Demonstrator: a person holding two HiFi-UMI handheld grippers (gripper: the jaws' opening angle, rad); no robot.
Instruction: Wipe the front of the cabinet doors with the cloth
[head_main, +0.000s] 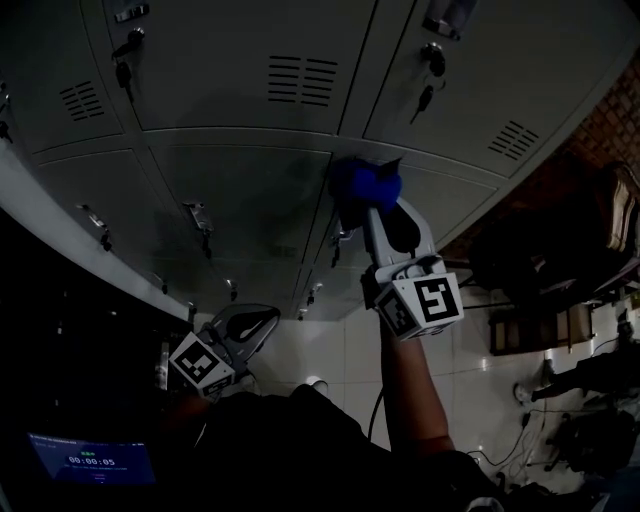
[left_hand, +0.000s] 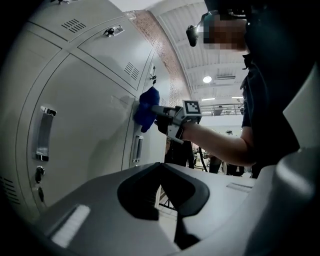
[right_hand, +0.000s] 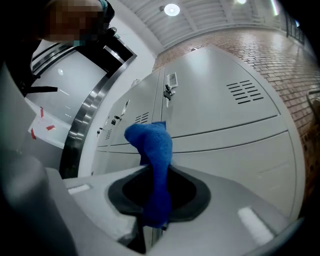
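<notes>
Grey metal cabinet doors (head_main: 240, 190) fill the upper head view. A blue cloth (head_main: 365, 185) is pressed against the seam between two doors. My right gripper (head_main: 372, 207) is shut on it, arm stretched out. In the right gripper view the cloth (right_hand: 152, 150) hangs bunched from between the jaws, in front of a door (right_hand: 225, 150). The left gripper view shows the cloth (left_hand: 146, 110) touching a door (left_hand: 85, 125), with the right gripper (left_hand: 157, 111) behind it. My left gripper (head_main: 262, 318) is held low and away from the doors, shut and holding nothing (left_hand: 160, 172).
The doors carry handles (left_hand: 42, 134), keys in locks (head_main: 428, 95) and vent slots (head_main: 302, 80). A brick wall (head_main: 610, 125) adjoins at the right. Below lies white tiled floor (head_main: 330, 350), with dark furniture (head_main: 540, 270) at the right. A small timer screen (head_main: 92, 460) glows bottom left.
</notes>
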